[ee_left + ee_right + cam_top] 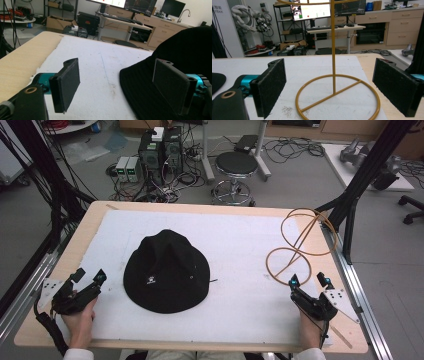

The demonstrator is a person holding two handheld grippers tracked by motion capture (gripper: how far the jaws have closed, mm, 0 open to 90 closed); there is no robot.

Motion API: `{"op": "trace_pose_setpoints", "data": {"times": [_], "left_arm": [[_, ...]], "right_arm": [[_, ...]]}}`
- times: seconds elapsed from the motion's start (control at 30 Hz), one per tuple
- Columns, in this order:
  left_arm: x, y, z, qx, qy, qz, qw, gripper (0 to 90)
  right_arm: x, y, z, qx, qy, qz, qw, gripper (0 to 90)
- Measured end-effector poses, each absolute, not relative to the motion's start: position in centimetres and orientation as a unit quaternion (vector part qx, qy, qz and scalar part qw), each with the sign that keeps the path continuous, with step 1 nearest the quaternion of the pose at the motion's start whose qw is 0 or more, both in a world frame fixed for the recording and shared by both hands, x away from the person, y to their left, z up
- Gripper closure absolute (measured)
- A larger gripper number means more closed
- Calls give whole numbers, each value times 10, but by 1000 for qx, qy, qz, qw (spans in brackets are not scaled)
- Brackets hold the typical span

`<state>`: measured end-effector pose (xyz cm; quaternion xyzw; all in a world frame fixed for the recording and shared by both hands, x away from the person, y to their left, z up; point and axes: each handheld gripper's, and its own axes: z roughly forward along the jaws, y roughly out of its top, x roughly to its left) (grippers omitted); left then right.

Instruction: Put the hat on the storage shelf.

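Note:
A black brimmed hat [166, 272] with a small white emblem lies on the white mat [235, 245] at the table's middle. Left of it, near the front edge, my left gripper [89, 277] stands open, nothing between its pads; in the left gripper view the hat [175, 57] sits just behind the right pad [172, 85]. A yellow wire stand [300, 242] with a ring base rises at the right. My right gripper [310, 281] rests open just in front of it; the right gripper view puts the stand's ring base [337, 96] between and beyond the pads.
The wooden table [90, 222] ends in a metal frame rail [357, 290] on the right. Beyond the far edge stand a stool [236, 167], computer boxes [160, 152] and loose cables on the floor.

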<state>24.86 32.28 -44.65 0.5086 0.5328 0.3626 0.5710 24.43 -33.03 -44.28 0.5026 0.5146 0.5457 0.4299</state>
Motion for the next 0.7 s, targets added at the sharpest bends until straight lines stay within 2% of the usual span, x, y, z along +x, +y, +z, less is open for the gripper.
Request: {"op": "trace_pose_setpoints", "data": {"times": [0.7], "left_arm": [[248,323,-446,507,534,363,571,221]], "right_arm": [[244,-330,-443,504,514,547,428,109]]}}
